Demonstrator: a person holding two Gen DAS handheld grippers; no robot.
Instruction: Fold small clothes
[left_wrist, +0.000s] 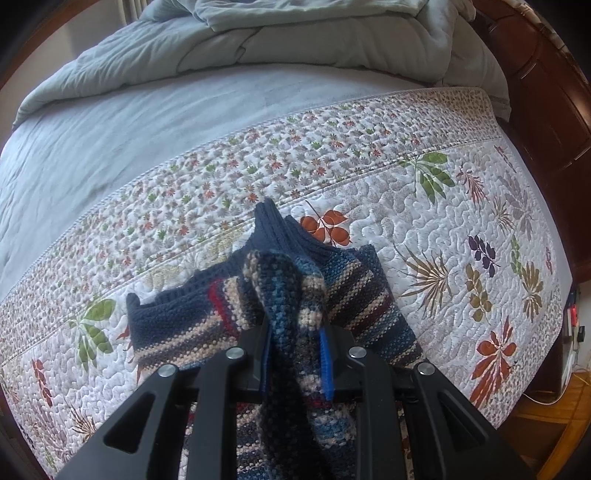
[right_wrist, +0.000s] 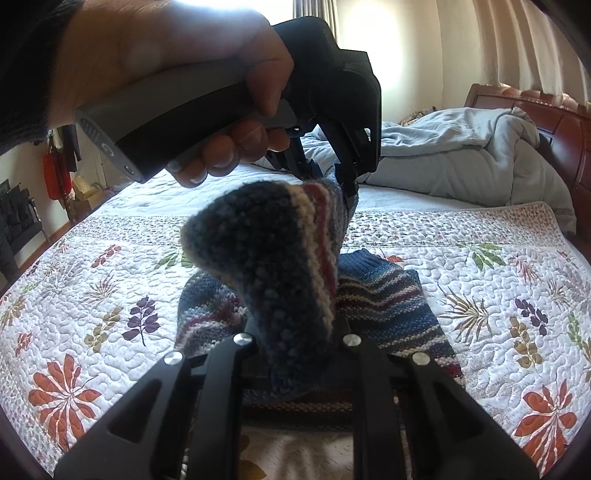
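Both grippers are clamped on the striped knit sweater (left_wrist: 354, 291) rn. The left gripper (left_wrist: 295, 354) has a bunched edge pinched tight between its blue pads, and the right gripper (right_wrist: 295, 350) is closed on another thick fold. The rest of the sweater lies on the floral quilt (left_wrist: 443, 206), near the front edge of the bed, w/ the navy ribbed hem pointing toward the grey duvet (left_wrist: 258, 40).

From the right wrist view the left gripper hangs above, fabric stretched up between the two.

IMO the trick here is keeping both grips level, carrying the lifted edge over the flat part, and lowering before letting go, or it'll bunch.
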